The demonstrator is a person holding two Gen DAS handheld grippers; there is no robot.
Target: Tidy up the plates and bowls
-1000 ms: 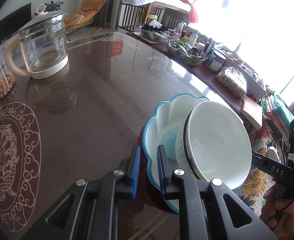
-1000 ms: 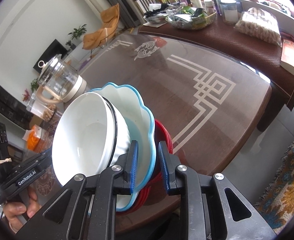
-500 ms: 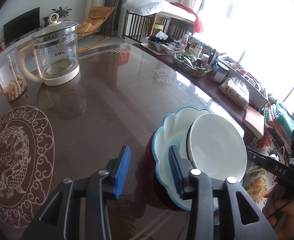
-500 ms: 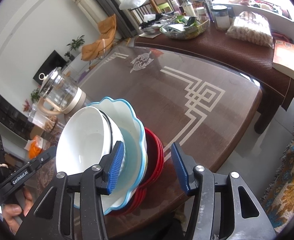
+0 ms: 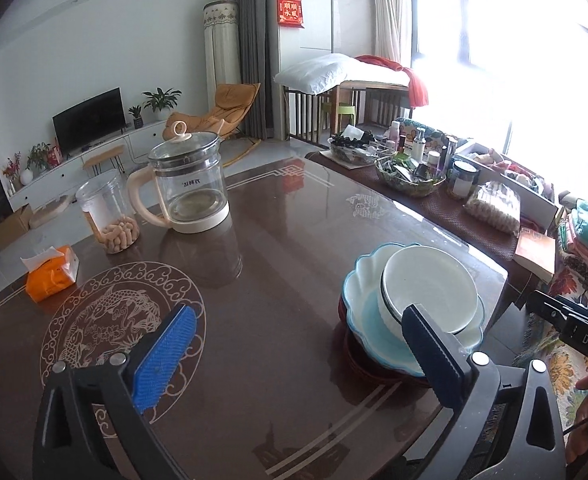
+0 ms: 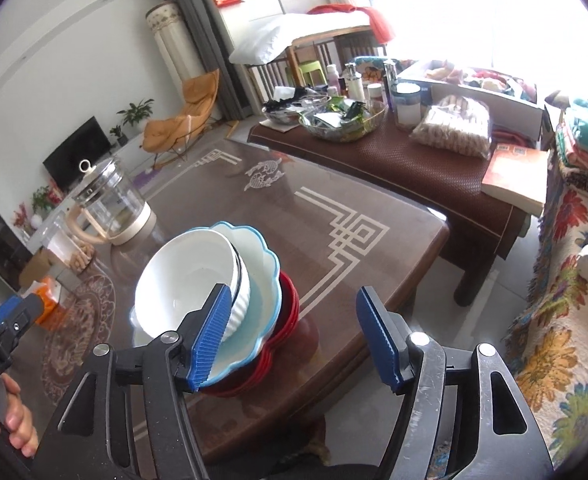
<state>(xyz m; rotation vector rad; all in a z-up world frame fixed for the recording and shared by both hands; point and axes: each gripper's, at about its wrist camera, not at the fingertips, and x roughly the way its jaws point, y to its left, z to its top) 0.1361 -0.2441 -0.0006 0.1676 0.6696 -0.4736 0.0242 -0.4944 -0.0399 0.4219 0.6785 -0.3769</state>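
A glossy dark brown table [image 5: 294,240] with pale line patterns carries a stack of red plates [image 6: 289,312] near its corner edge. Farther back stand a glass kettle [image 5: 187,188] and, just beside it, a clear jar of snacks [image 5: 109,212], with an orange tissue pack [image 5: 51,274] near the jar.

White walls [image 5: 73,52] and grey curtain [image 5: 249,40]. Bright window [image 5: 514,60] at right, overexposed. Television [image 5: 89,118] on low white cabinet; orange lounge chair [image 5: 229,104] beside it. Glossy brown tabletop [image 5: 294,240], pale tiled floor [image 6: 490,292].
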